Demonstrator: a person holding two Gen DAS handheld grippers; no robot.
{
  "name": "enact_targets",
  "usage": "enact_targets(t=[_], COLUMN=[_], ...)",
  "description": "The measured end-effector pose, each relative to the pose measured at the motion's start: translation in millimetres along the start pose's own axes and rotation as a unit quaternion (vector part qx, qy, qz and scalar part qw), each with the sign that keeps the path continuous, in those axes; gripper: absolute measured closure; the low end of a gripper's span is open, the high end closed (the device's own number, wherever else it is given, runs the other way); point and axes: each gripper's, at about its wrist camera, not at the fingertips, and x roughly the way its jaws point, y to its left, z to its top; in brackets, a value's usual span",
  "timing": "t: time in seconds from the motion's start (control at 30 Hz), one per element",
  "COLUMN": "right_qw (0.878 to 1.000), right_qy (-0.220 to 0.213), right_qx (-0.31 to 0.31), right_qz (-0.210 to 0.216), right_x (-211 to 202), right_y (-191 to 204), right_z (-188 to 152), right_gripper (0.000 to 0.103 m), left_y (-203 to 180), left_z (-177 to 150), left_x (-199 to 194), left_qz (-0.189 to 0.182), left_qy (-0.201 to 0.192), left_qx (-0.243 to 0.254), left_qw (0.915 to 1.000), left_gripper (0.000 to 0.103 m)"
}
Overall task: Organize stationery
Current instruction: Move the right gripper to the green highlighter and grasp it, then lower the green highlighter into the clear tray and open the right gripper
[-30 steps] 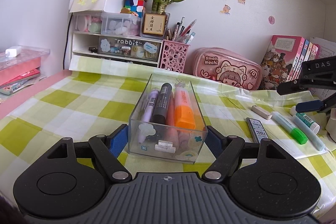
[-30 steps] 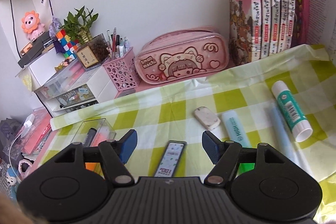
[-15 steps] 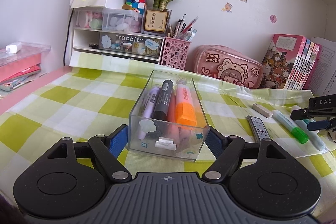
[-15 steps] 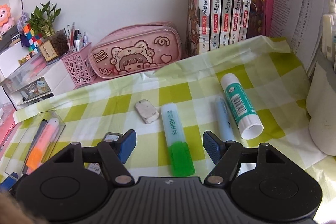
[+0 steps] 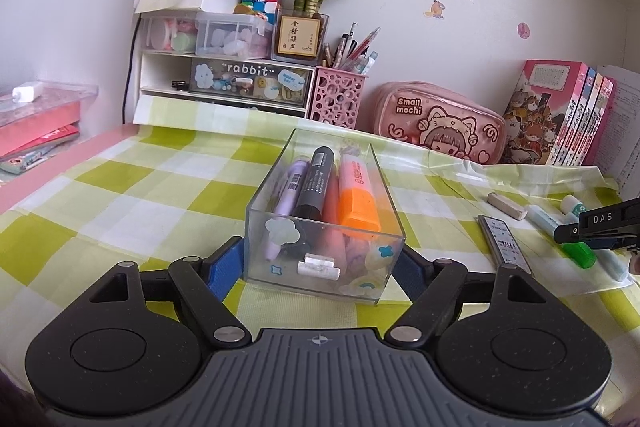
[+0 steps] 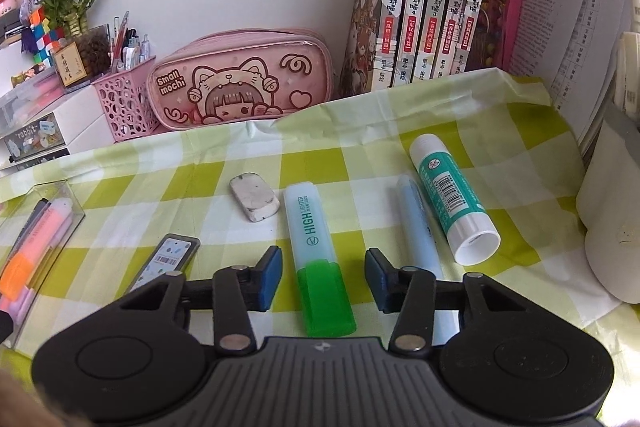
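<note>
A clear plastic box stands on the checked cloth with an orange highlighter, a black marker and a purple pen inside. My left gripper is shut on the box's near end, one blue pad on each side wall. A green highlighter lies on the cloth between the pads of my right gripper. Its jaws are closing, and a gap still shows on each side of the green cap. In the left wrist view the right gripper hangs low over that highlighter.
Around the highlighter lie a worn eraser, a flat black lead case, a light blue pen and a glue stick. A pink pencil case, a row of books and a pink pen holder line the wall. A white cup stands at the right.
My right gripper moved right from over the lead case, sank, and now straddles the green highlighter with narrower jaws. The left gripper and box have stayed put.
</note>
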Motion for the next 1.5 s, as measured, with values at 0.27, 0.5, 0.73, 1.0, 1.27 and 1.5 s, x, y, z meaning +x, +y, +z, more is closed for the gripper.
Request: enact_targets(t=[0.27,0.5,0.73,1.0,1.27,1.5], right_qw=[1.0,0.996,0.992,0.984,0.977,0.966], right_qy=[0.006,0.023,0.007,0.004,0.019,0.045], right_qx=[0.019,0.072,0.092,0.11,0.11,0.12], right_qz=[0.0,0.047,0.081,0.14,0.181,0.227], right_x=[-3.0,-10.8,-28.0,-39.3,-41.0,-35.5], right_y=[-2.1,-3.7,4.1,15.8,37.6,59.7], right_z=[2.2,6.6,15.1,19.6,18.6,16.9], right_gripper=[0.079,0.079,0.079,0.079,0.079,0.079], left_y=[-9.0,-12.5,-13.6,-13.6,-13.5,-13.6], left_z=[-3.7,-4.5,-5.1,-5.1,-5.1,-5.1], left_x=[2.6,3.9,4.1,4.2,4.1,4.1], left_qz=[0.019,0.028,0.033,0.033,0.033,0.033], left_qy=[0.002,0.004,0.004,0.004,0.004,0.004], left_qx=[0.039,0.053,0.057,0.057,0.056,0.056], left_qw=[0.999,0.9982,0.9978,0.9978,0.9979,0.9979], left_gripper=[0.028,0.029,0.029,0.03,0.03,0.03])
